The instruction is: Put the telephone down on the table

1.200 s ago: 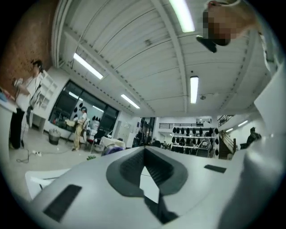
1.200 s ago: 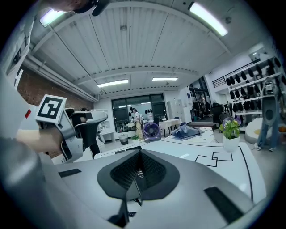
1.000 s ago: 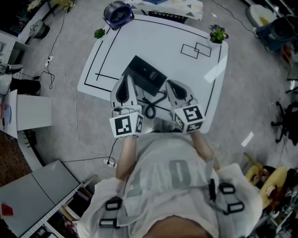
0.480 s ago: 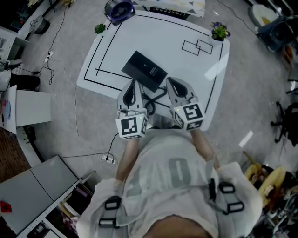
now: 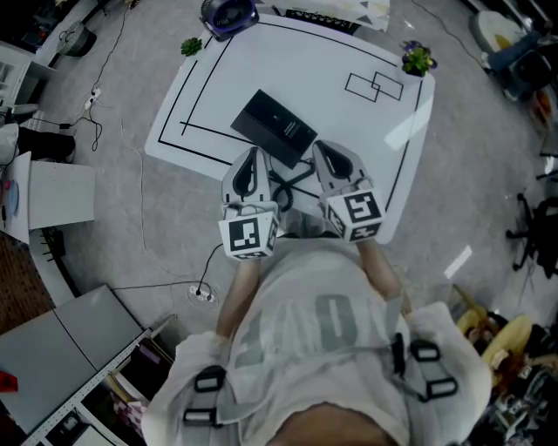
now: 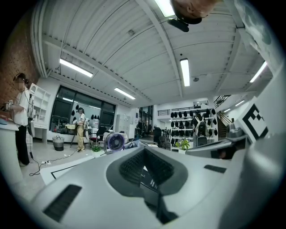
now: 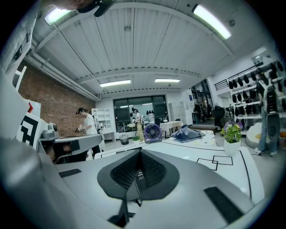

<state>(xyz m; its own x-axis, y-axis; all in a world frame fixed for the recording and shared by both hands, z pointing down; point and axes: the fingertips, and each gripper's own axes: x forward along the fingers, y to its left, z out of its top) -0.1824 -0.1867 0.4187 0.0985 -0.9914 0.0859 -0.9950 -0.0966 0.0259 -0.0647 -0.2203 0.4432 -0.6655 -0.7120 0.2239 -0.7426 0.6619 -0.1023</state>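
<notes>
The black telephone [image 5: 275, 128] lies flat on the white table [image 5: 323, 65], left of its middle. Its coiled cord [image 5: 286, 185] runs toward the near edge, between my two grippers. My left gripper [image 5: 253, 158] sits at the phone's near left corner, jaws shut with nothing held. In the left gripper view the left gripper [image 6: 145, 172] shows only a dark slit, with the phone behind it. My right gripper [image 5: 322, 152] is just right of the phone, also shut and empty. The right gripper view shows the right gripper [image 7: 136, 173] with its pads together.
A purple fan [image 5: 228, 15] and a small plant [image 5: 191, 45] stand at the far left corner. Another potted plant [image 5: 418, 59] stands far right, by two drawn rectangles [image 5: 373, 85]. A grey cabinet [image 5: 57, 205] and floor cables lie left. People stand in the background.
My left gripper has shifted a little right, closer to the cord and the right gripper. The phone has not moved on the table, and both jaws stay shut.
</notes>
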